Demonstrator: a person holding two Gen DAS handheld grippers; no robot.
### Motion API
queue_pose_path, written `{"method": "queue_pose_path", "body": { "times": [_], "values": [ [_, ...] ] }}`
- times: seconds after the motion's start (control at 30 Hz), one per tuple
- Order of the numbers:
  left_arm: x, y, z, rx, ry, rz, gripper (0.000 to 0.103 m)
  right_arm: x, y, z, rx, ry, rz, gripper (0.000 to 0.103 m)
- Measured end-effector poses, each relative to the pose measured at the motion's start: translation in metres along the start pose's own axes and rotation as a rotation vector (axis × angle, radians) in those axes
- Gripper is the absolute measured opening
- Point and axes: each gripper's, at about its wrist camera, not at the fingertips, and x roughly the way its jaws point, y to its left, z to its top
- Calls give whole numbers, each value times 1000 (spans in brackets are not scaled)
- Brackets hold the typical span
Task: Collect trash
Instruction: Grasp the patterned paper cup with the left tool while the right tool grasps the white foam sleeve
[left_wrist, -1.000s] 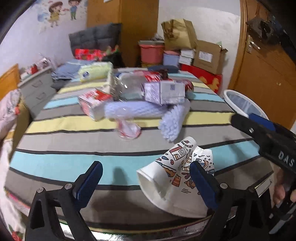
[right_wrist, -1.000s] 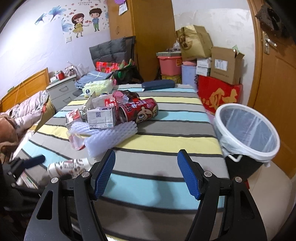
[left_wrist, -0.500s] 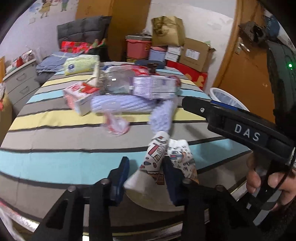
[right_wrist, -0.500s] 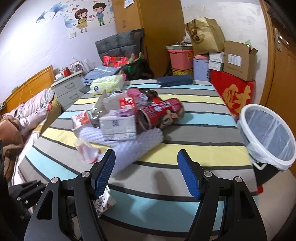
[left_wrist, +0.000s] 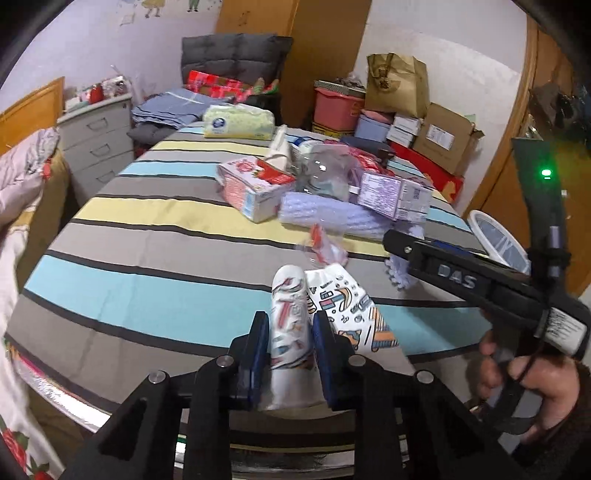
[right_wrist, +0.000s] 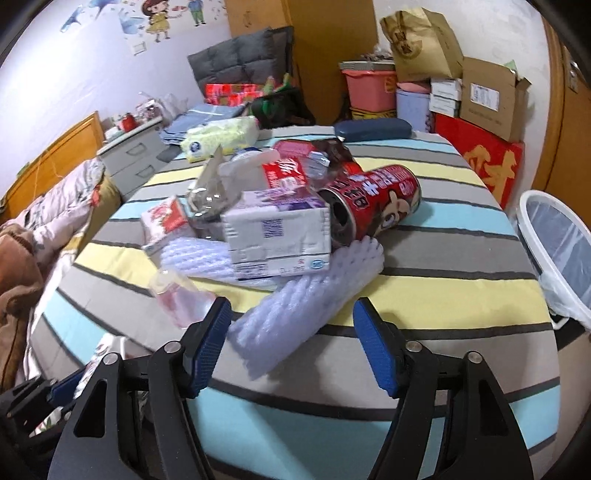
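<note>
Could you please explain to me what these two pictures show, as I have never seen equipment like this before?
There is no robot here: a person carries a hand-held clamp with two blue-padded fingers in each hand. Each clamp has a wide-angle camera looking along its fingers, so one picture comes from the left clamp and one from the right.

In the left view, the left gripper is shut on a crushed patterned paper cup. The right gripper is also seen from the side there, with the person's hand around its handle.

In the right view, the right gripper's jaws are closing, with the end of a white foam net sleeve between them, not yet pinched.

The striped tablecloth carries a pile of trash: a red can, a milk carton and a tissue box. A lined bin stands beside the table.
</note>
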Motion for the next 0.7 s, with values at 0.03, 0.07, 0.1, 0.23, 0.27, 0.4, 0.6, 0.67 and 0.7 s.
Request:
{"method": "queue_pose_path", "body": {
  "times": [0.03, 0.07, 0.1, 0.23, 0.27, 0.4, 0.6, 0.67, 0.7],
  "values": [
    [2, -2, 1, -2, 4, -1, 28, 0, -4, -1, 17, 6, -5, 52],
    [4, -3, 0, 2, 12, -10, 34, -1, -7, -3, 35, 8, -5, 48],
    [6, -5, -1, 1, 14, -19, 37, -3, -10, -4, 41, 7, -10, 46],
    [10, -4, -4, -41, 27, -43, 51, -8, -17, -11, 45, 12, -15, 35],
    [10, -5, -4, -45, 30, -38, 51, -9, -18, -11, 45, 12, -16, 29],
    [12, -11, -4, -37, 38, -27, 51, -16, -24, -13, 35, -2, -8, 25],
    [12, -22, -4, -31, 42, -37, 32, -23, -35, -16, 29, -13, -12, 24],
    [11, -25, -4, -21, 37, -16, 26, -28, -40, -17, 35, -20, -10, 24],
    [9, -27, -3, -21, 31, -17, 24, -29, -42, -16, 40, -23, -4, 24]
  ]
}}
